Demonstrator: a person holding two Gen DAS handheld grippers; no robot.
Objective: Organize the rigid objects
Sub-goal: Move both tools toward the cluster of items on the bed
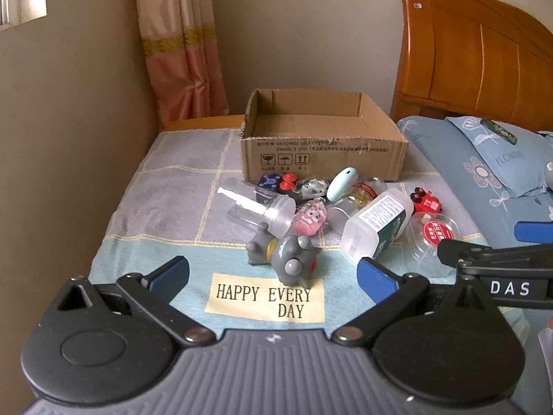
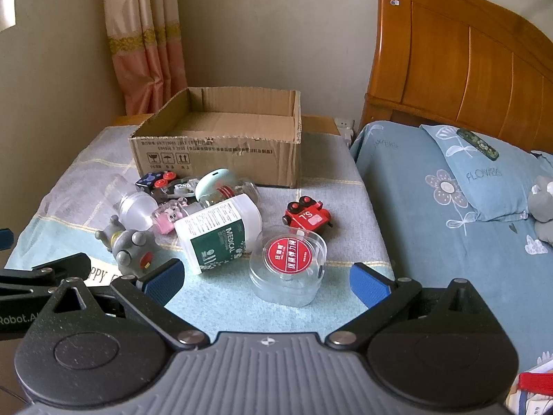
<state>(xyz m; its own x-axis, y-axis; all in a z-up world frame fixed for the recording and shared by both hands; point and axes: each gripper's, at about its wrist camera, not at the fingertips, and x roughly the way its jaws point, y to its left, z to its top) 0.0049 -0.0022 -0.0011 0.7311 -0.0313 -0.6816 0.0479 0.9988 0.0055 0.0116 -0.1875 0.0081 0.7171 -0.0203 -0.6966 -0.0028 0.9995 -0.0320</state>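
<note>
An open cardboard box stands at the back of a cloth-covered table. In front of it lies a heap: a grey toy figure, a clear pump bottle, a pink figure, a white and green medical bottle, a mint oval case, a red toy train and a clear round case with a red label. My left gripper is open just short of the grey toy. My right gripper is open around the clear case's near side.
A bed with blue floral bedding and a wooden headboard borders the table on the right. A pink curtain hangs in the back left corner beside a beige wall. The cloth's front strip bears a "HAPPY EVERY DAY" patch.
</note>
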